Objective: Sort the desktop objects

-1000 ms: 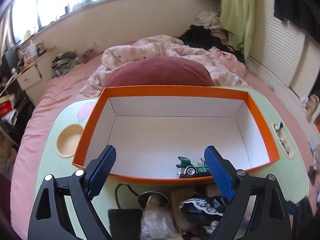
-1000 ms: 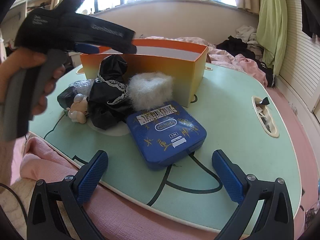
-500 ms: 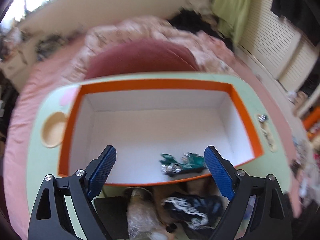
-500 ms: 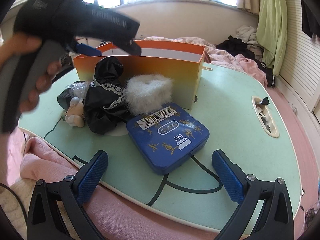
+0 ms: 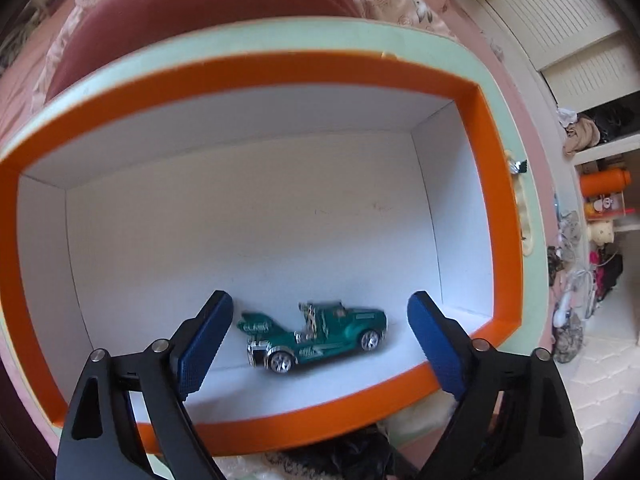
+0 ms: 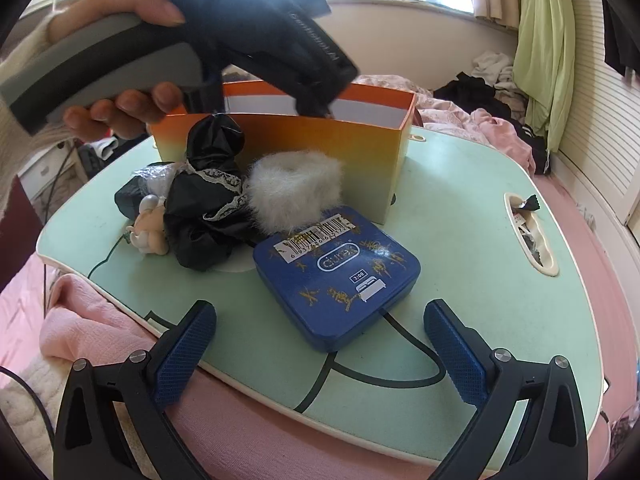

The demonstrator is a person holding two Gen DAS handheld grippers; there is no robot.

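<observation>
A green toy car (image 5: 316, 334) lies on the white floor of the orange box (image 5: 484, 184), close to its near wall. My left gripper (image 5: 318, 306) points steeply down into the box and stands open, its blue pads either side of the car without touching it. In the right wrist view a hand holds that left gripper (image 6: 316, 108) over the orange box (image 6: 288, 156). My right gripper (image 6: 320, 318) is open above the table's near edge, just behind a blue tin (image 6: 338, 276). A white fluffy ring (image 6: 294, 190), a black lace cloth (image 6: 208, 204) and a small pale figure (image 6: 150, 230) lie in front of the box.
The mint green lap table (image 6: 460, 220) rests on pink bedding (image 6: 80, 320). A slot at its right side (image 6: 528, 232) holds a small wrapper. Bare tabletop lies to the right of the tin and the box. Shelves with clutter (image 5: 600, 208) stand at the right.
The left gripper has tipped down and come in over the box, so the car now sits between its pads. The right gripper has stayed put; the tin looks unmoved.
</observation>
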